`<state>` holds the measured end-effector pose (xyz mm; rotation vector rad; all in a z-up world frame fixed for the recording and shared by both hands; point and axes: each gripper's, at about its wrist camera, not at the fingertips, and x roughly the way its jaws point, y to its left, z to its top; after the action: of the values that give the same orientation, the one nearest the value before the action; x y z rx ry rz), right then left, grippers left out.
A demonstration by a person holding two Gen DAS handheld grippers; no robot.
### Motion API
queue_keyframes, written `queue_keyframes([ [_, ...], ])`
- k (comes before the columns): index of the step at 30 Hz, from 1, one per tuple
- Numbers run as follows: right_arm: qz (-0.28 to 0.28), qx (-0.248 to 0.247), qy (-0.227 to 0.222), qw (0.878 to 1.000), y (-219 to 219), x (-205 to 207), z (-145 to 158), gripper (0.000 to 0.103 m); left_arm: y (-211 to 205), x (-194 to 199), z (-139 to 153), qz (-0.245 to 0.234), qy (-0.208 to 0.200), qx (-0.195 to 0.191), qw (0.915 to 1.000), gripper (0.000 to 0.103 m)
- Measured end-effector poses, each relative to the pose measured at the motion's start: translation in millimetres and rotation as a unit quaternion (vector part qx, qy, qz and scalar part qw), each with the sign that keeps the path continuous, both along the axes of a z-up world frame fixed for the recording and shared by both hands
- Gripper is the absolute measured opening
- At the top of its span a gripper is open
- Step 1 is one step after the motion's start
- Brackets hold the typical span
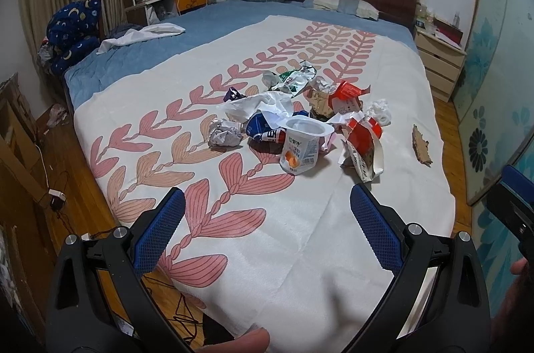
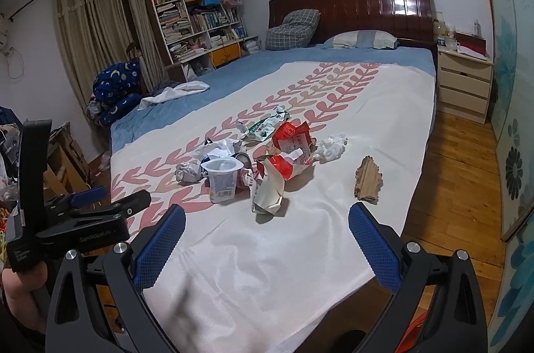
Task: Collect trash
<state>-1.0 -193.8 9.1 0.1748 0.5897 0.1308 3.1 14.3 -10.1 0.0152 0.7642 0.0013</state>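
Trash pile [image 1: 300, 116] sits ahead, centre frame; yogurt cup [image 1: 302, 146] nearest our left gripper [image 1: 267, 229]. Both grippers, right gripper [image 2: 267, 239] included, gape wide, empty.

Bedspread [image 1: 267, 236] bare before trash pile [image 1: 300, 119]

Crumpled wrappers and paper [image 1: 225, 134] heap mid-bedspread around an upright yogurt cup [image 1: 300, 146]; cardboard scrap [image 1: 421, 145] lies at 3 o'clock.
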Motion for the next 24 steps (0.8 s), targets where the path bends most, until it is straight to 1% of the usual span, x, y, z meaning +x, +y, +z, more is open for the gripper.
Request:
queue_keyframes([
  [4, 0.012, -0.005, -0.009, 1.0, 6.7, 21.4, 1.8, 0.096, 3.7, -0.9, 1.1, 0.001, -0.003, -0.009, 1.0, 0.098],
  [6, 0.015, -0.004, -0.002, 1.0, 10.1, 35.5, -0.1, 0.096, 4.1, -0.7, 1.0, 0.001, -0.002, -0.01, 1.0, 0.098],
  [9, 0.022, 0.0, 0.025, 0.999, 19.3, 69.0, -13.2, 0.091, 4.8, -0.1, 0.9, 0.0, -0.004, -0.01, 0.9999, 0.098],
  [11, 0.027, -0.006, 0.038, 0.999, 26.4, 89.5, -22.7, 0.083, 5.9, -0.5, -0.1, 0.001, -0.002, -0.012, 0.9999, 0.098],
  [13, 0.029, -0.008, 0.06, 0.998, 32.7, 115.2, -35.8, 0.081, 7.7, 0.0, -2.7, 0.002, 0.002, -0.014, 0.9999, 0.098],
  [15, 0.028, -0.013, 0.075, 0.997, 36.6, 131.9, -46.7, 0.079, 9.2, 1.2, -5.3, 0.003, 0.005, -0.014, 0.9999, 0.098],
  [16, 0.024, -0.015, 0.092, 0.995, 38.5, 144.7, -56.2, 0.077, 10.4, 2.2, -7.2, 0.004, 0.007, -0.014, 0.9999, 0.098],
  [18, 0.016, -0.016, 0.114, 0.993, 38.3, 159.8, -71.5, 0.072, 12.6, 4.2, -10.1, 0.005, 0.01, -0.015, 0.9998, 0.098],
  [19, 0.011, -0.025, 0.13, 0.991, 39.4, 170.9, -84.3, 0.057, 14.6, 6.8, -11.7, 0.007, 0.011, -0.017, 0.9998, 0.098],
  [20, 0.009, -0.031, 0.14, 0.99, 40.7, 177.2, -93.0, 0.044, 16.1, 9.0, -12.4, 0.007, 0.013, -0.021, 0.9997, 0.098],
  [21, 0.008, -0.027, 0.149, 0.988, 39.4, 182.1, -100.4, 0.044, 16.9, 10.1, -12.9, 0.007, 0.013, -0.023, 0.9996, 0.098],
  [22, 0.01, -0.005, 0.146, 0.989, 36.2, 185.7, -104.0, 0.04, 18.4, 13.3, -13.8, 0.003, 0.014, -0.028, 0.9995, 0.098],
  [23, 0.013, 0.02, 0.147, 0.989, 33.2, 188.0, -104.8, 0.038, 19.0, 15.3, -14.4, 0.002, 0.014, -0.03, 0.9994, 0.098],
  [24, 0.017, 0.033, 0.15, 0.988, 31.7, 189.4, -105.0, 0.037, 19.0, 16.9, -15.4, 0.001, 0.013, -0.03, 0.9995, 0.098],
])
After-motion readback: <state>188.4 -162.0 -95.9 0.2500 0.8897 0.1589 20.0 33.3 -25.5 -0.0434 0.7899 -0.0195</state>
